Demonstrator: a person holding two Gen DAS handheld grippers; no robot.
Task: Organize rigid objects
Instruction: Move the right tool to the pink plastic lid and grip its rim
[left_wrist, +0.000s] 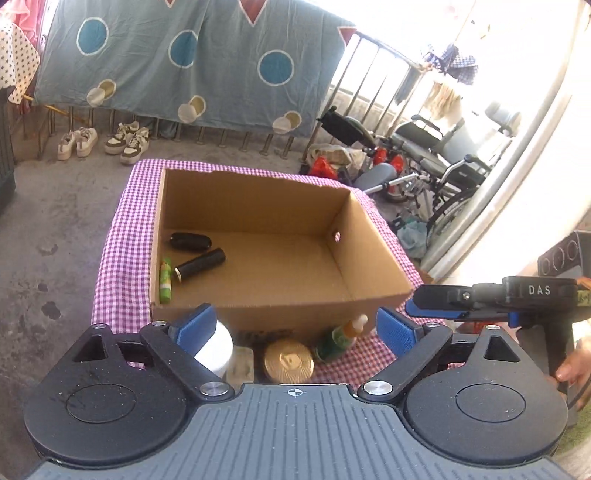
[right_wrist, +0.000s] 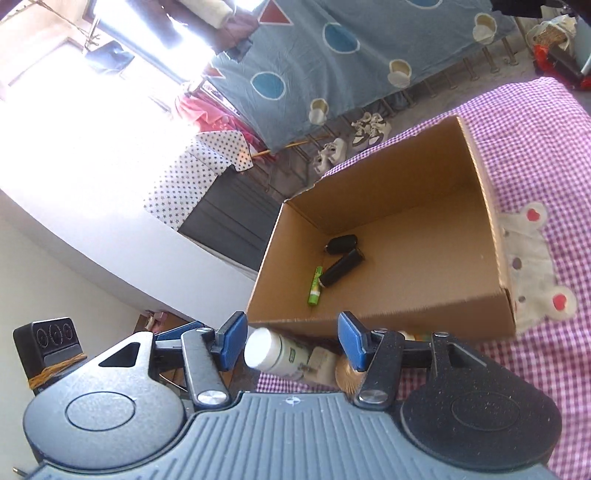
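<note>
White jar (right_wrist: 275, 352) lies before the box (right_wrist: 388, 321), between the wide right gripper (right_wrist: 291, 338); only left view shows the wide left gripper (left_wrist: 295, 328).

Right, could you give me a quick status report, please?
Left gripper and right gripper open, empty. Three items in box; white bottle outside. Nothing blocking.

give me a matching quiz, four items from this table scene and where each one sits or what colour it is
Column 1:
1. green tube
2. gold round lid
3. white bottle
4. green spray bottle

Column 2:
A. lying outside the box, orange neck, pale cap
B. inside the cardboard box, by its left wall
C. on its side between the right gripper's open jaws
D. in front of the box, top facing up

Pairs: 1-B, 2-D, 3-C, 4-A
</note>
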